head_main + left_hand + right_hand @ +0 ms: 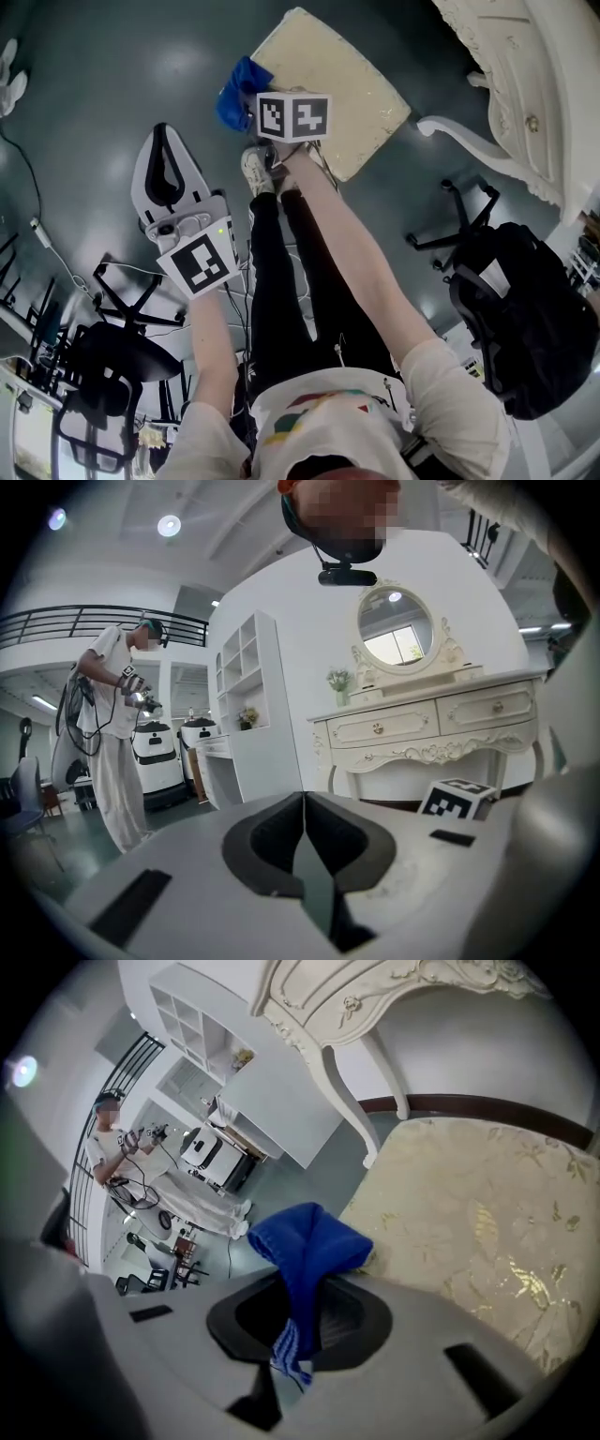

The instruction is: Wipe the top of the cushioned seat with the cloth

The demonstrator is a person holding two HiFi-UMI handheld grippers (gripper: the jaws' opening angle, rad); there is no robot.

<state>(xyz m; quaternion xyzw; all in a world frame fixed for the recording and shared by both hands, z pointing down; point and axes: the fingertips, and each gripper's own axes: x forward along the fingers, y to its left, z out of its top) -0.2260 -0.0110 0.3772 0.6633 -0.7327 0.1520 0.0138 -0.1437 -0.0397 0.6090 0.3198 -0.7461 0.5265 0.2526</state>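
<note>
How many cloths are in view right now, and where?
1. The blue cloth is clamped in the right gripper, at the edge of the cushioned seat. No other shows, though one could lie out of frame.

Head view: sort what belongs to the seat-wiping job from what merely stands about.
Job: blue cloth, clamped in the jaws of the right gripper; cushioned seat.
Standing about: left gripper, shut and empty; white dressing table; black office chair.

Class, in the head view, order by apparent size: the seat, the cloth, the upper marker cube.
1. Seat, largest by far.
2. Cloth and cube look about alike; the cube sits nearer the camera, so I leave them unranked.
</note>
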